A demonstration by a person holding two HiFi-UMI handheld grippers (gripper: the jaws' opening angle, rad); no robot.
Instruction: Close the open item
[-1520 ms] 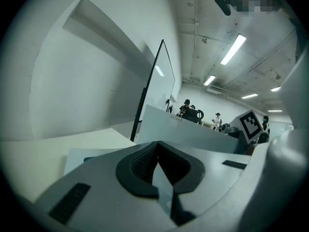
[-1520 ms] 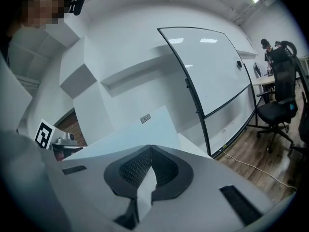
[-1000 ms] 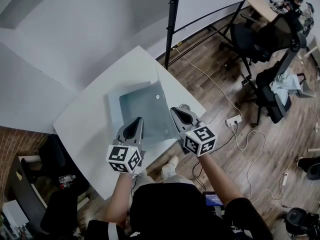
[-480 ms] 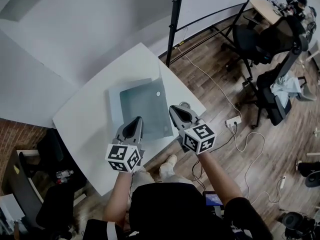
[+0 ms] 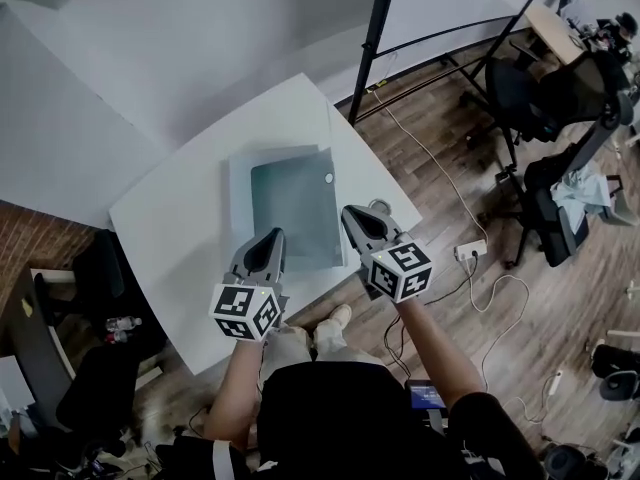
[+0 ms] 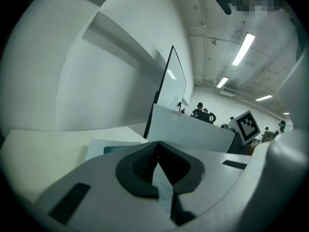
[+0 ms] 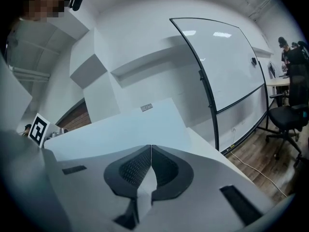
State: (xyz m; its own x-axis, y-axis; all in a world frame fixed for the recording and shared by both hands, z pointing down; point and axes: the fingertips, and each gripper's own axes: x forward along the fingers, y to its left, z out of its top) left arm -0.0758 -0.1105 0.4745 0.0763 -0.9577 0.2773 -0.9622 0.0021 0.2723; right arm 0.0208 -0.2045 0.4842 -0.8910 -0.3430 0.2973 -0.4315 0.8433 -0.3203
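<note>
Left claw [image 5: 268, 243] and right claw [image 5: 358, 220], both pressed together and empty, hovered at lower centre before the open item [image 5: 295, 213] on the table [image 5: 170, 228]; closing apparently remained undone.

This is an open-plan office, or a lab workroom much like one. The white table [image 5: 170, 228] under both tongs stands on a wood-plank floor [image 5: 560, 318] against a plain white wall. Past the right tongs [image 5: 356, 214] — ahead and to their right — a whiteboard [image 7: 222, 62] stands on a black frame, then black swivel chairs [image 5: 515, 93] and a cluttered desk [image 5: 550, 18]. A power strip [image 5: 469, 251] with trailing cables lies on the floor right of the right tongs. Left of the left tongs [image 5: 271, 238] there is a brick wall [image 5: 25, 253]. Overhead, long strip lights [image 6: 243, 48] cross a bare ceiling, and people [image 6: 200, 111] show far ahead of the left tongs.
</note>
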